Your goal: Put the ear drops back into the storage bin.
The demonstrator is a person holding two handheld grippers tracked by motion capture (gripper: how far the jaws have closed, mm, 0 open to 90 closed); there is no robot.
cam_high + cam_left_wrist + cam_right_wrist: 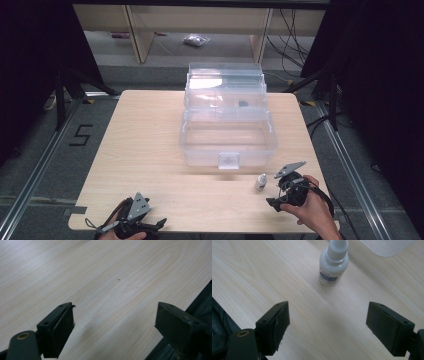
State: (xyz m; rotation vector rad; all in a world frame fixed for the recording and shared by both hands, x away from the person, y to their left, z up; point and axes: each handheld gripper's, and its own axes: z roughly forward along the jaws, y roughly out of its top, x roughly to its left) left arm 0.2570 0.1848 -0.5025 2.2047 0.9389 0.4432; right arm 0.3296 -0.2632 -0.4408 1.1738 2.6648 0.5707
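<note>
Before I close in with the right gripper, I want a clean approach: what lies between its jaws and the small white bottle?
Bare table. In the right gripper view the right gripper stands open, apart from the small white bottle, with wood alone between.

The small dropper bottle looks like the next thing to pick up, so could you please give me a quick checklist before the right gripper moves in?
1. Bottle upright on the table: ok.
2. Right gripper open wide enough for it: ok.
3. Gripper lined up with the bottle: ok, it stands ahead between the fingers.
4. Path to the bottle free: ok.
5. Clear box open to receive it: ok, lid raised.
6. Left gripper out of the way: ok, open at the near edge.
</note>
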